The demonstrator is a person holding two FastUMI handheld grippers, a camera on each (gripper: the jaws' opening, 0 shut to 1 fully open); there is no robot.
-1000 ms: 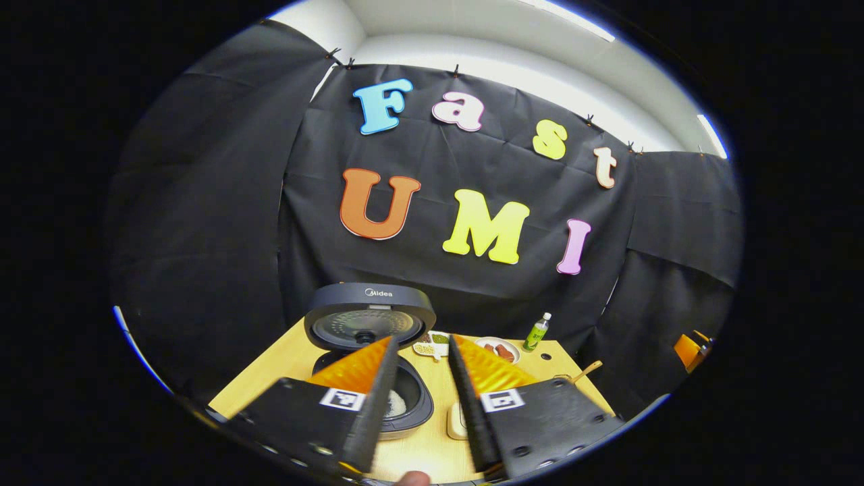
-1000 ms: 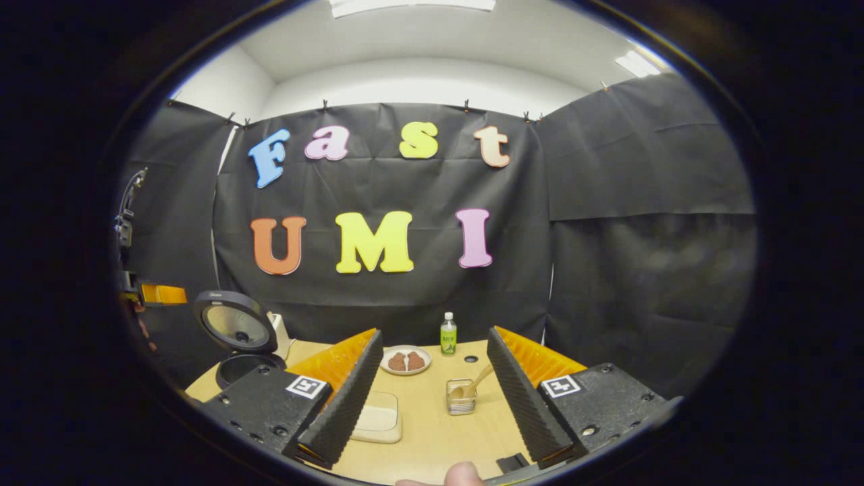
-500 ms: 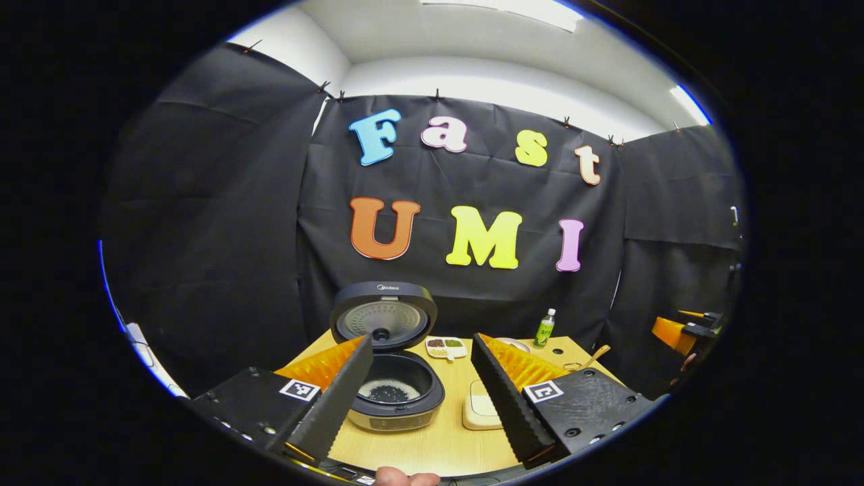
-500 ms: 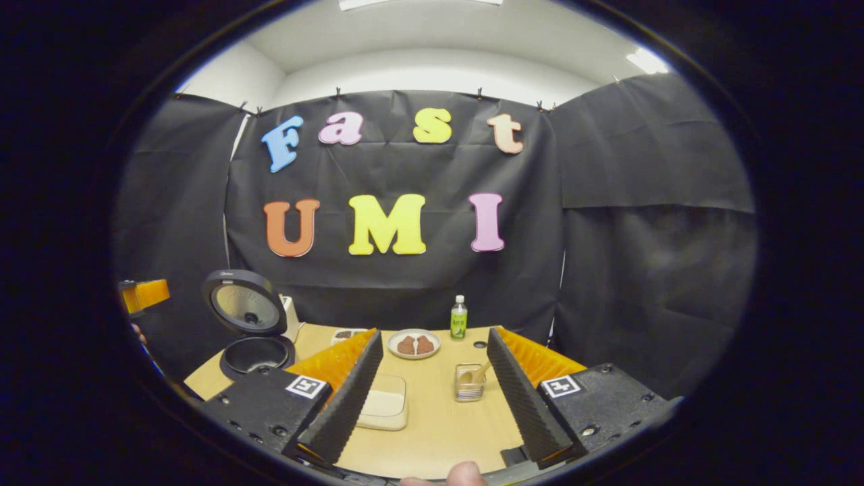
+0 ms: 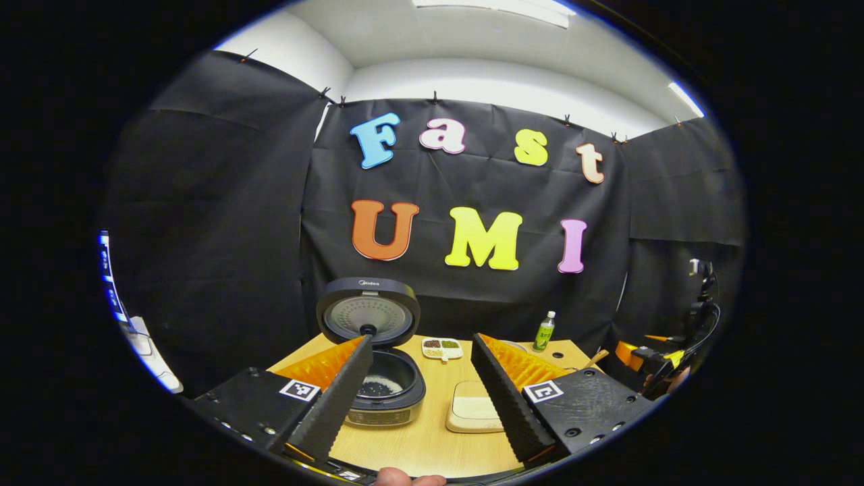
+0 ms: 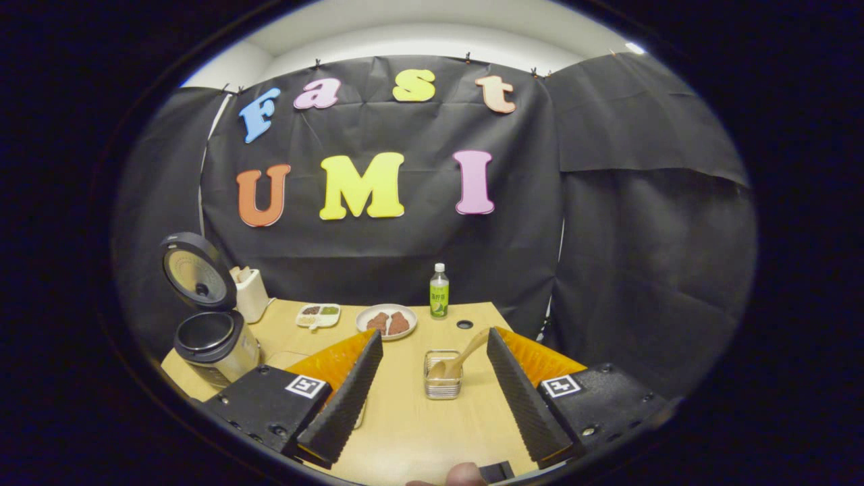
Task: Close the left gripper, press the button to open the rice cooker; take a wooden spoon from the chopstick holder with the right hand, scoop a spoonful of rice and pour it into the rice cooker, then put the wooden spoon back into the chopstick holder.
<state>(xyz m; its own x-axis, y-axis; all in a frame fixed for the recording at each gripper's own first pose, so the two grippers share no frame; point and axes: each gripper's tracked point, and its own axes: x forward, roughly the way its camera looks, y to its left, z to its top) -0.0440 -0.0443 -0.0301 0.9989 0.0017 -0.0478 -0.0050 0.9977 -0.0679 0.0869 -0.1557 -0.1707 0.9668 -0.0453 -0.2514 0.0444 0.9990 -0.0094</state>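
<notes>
Black-draped recording booth (image 6: 641, 223), tabletop (image 6: 412, 418)

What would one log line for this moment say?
rice cooker: lid up, rice inside | wooden spoon: in chopstick holder | left gripper: open, empty | right gripper: open, empty, facing holder

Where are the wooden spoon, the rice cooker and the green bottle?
wooden spoon (image 6: 464, 354), right gripper view, on its handle.
rice cooker (image 5: 385, 410), left gripper view, on its front wall.
green bottle (image 6: 439, 295), right gripper view, on its label.
</notes>
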